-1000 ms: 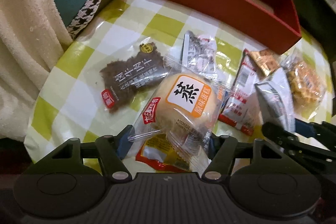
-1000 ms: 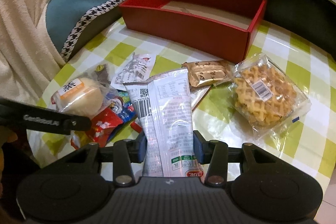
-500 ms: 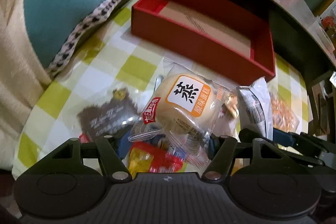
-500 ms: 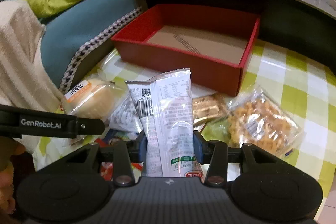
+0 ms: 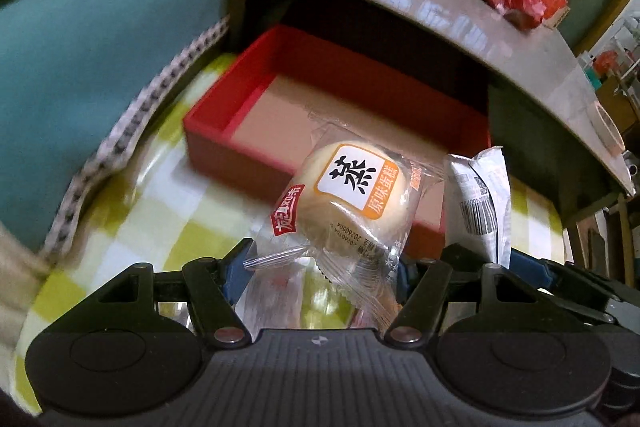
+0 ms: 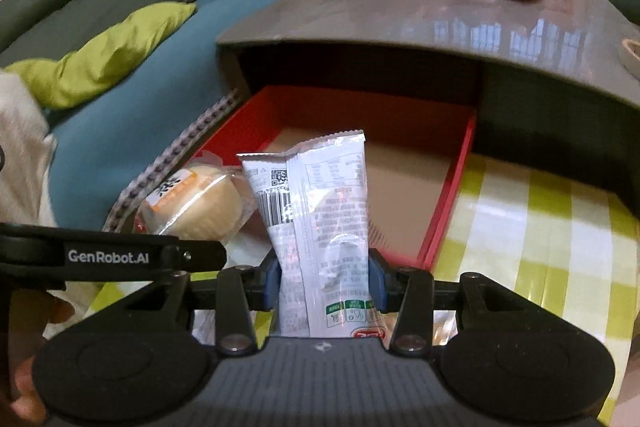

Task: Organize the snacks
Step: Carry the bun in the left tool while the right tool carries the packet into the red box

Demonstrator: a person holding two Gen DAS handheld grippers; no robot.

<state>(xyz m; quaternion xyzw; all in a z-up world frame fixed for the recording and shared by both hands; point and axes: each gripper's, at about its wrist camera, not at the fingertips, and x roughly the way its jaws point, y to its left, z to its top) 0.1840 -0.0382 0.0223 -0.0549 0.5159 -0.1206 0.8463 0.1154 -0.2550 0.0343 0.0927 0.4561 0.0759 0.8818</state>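
Plainly, this is the carry step: two snacks are off the surface and headed for the red box (image 5: 248,131), neither yet released. The steamed cake (image 5: 352,195), a pale round bun in a clear wrapper with an orange-and-white label, is pinched by its lower wrapper edge in the left tool (image 5: 320,273), whose pads press the crinkled plastic; the cake itself juts forward, over the box's near wall as that camera sees it. Just to its right, the white sachet (image 6: 320,223) (printed with a barcode and fine text) stands upright, clamped low down in the right tool (image 6: 323,279), its top seam in front of the box's open floor. In the right wrist view the two packets sit just beside each other, cake to the left.

The box lies empty, brown floor showing, on the green-and-white checked surface (image 6: 540,227), tucked partly under the edge of a grey table (image 6: 440,19) that carries apples and red packets.

Next, I judge, each tool needs to travel a little farther forward so its packet hangs above the box floor, not the rim, then lower and open. The grey overhang leaves limited headroom at the far side, and the packets should land side by side rather than stacked.
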